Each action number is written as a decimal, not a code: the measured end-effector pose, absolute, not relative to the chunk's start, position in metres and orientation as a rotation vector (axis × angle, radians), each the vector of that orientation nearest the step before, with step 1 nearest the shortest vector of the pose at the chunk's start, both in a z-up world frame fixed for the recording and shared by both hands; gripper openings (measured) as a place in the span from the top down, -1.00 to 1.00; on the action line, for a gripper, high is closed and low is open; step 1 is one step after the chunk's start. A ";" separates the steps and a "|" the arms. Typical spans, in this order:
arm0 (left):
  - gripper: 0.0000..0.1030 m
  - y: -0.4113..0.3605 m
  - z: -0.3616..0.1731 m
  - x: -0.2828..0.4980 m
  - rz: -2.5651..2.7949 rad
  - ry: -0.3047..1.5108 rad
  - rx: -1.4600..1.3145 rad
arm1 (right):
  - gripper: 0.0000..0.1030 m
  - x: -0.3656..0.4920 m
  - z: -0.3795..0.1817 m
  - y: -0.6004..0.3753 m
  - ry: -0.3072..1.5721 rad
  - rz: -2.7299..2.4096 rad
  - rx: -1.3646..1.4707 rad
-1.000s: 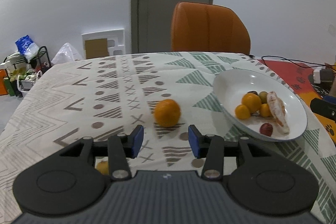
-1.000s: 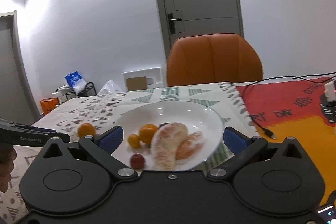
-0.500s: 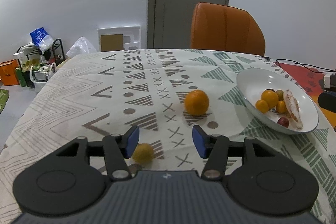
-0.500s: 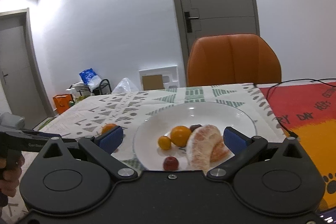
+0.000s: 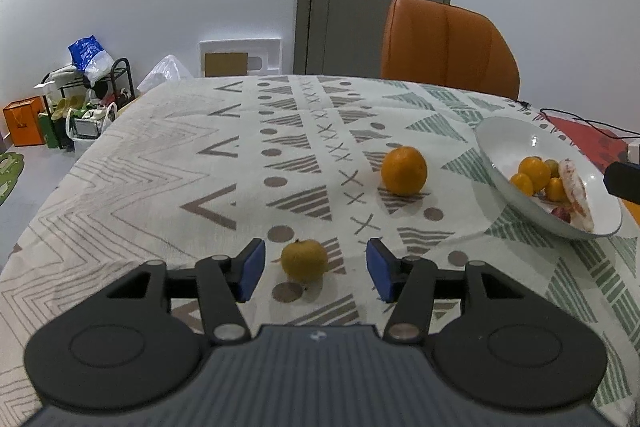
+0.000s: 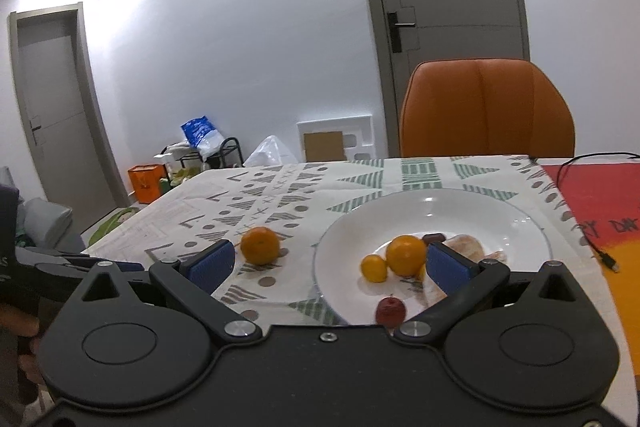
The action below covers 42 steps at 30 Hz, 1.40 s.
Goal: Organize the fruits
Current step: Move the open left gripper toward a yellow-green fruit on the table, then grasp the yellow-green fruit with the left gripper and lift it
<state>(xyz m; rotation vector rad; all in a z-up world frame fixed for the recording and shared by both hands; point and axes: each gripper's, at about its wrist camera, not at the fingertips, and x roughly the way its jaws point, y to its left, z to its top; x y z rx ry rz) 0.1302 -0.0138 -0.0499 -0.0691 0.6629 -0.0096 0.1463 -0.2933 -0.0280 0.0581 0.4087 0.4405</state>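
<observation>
While two fruits lie loose on the patterned surface (image 5: 132, 163), the collecting step is in hand.

Left wrist view: left tool (image 5: 316, 269), jaws part-open and empty, frames a small yellow fruit (image 5: 304, 259) near it without touching. Large orange (image 5: 404, 170) farther off, to the right; white plate (image 5: 504, 143) with fruits at far right. Next move, by judgement: advance, close on the small fruit.

Right wrist view: right tool (image 6: 328, 261), jaws wide, empty, over the plate's near rim.

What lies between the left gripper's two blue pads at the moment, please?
In the left wrist view, a small yellowish citrus fruit sits on the tablecloth between the left gripper's open pads, touching neither.
</observation>
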 end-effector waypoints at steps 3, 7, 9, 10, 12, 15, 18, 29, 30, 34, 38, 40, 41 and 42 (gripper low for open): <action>-0.05 -0.011 -0.054 0.131 -0.008 0.668 -0.079 | -1.00 0.147 -0.029 -0.287 0.419 0.454 0.054; -0.03 -0.007 -0.058 0.134 -0.002 0.672 -0.096 | -1.00 0.151 -0.030 -0.278 0.430 0.470 0.041; 0.02 -0.004 -0.059 0.134 0.001 0.669 -0.106 | -1.00 0.152 -0.031 -0.273 0.435 0.478 0.036; 0.03 -0.003 -0.060 0.135 0.002 0.668 -0.109 | -1.00 0.153 -0.032 -0.271 0.437 0.481 0.033; 0.16 -0.002 -0.062 0.137 0.000 0.665 -0.118 | -1.00 0.156 -0.033 -0.266 0.443 0.491 0.027; 0.49 0.001 -0.064 0.140 -0.011 0.663 -0.141 | -1.00 0.160 -0.035 -0.258 0.454 0.501 0.019; 0.49 0.007 -0.062 0.138 -0.014 0.646 -0.168 | -1.00 0.163 -0.036 -0.251 0.463 0.510 0.014; 0.49 0.039 -0.049 0.133 0.049 0.613 -0.200 | -0.98 0.174 -0.037 -0.226 0.477 0.560 -0.008; 0.49 0.040 -0.049 0.133 0.053 0.612 -0.203 | -0.98 0.174 -0.037 -0.224 0.479 0.564 -0.012; 0.49 0.048 -0.046 0.130 0.069 0.605 -0.212 | -0.91 0.180 -0.038 -0.215 0.489 0.580 -0.030; 0.49 0.054 -0.044 0.127 0.082 0.597 -0.215 | -0.86 0.188 -0.040 -0.206 0.500 0.577 -0.045; 0.49 0.058 -0.043 0.126 0.089 0.593 -0.216 | -0.82 0.194 -0.041 -0.200 0.508 0.570 -0.054; 0.49 0.060 -0.042 0.125 0.093 0.592 -0.217 | -0.78 0.196 -0.042 -0.198 0.511 0.567 -0.059; 0.49 0.062 -0.042 0.125 0.098 0.591 -0.218 | -0.75 0.198 -0.043 -0.196 0.514 0.565 -0.063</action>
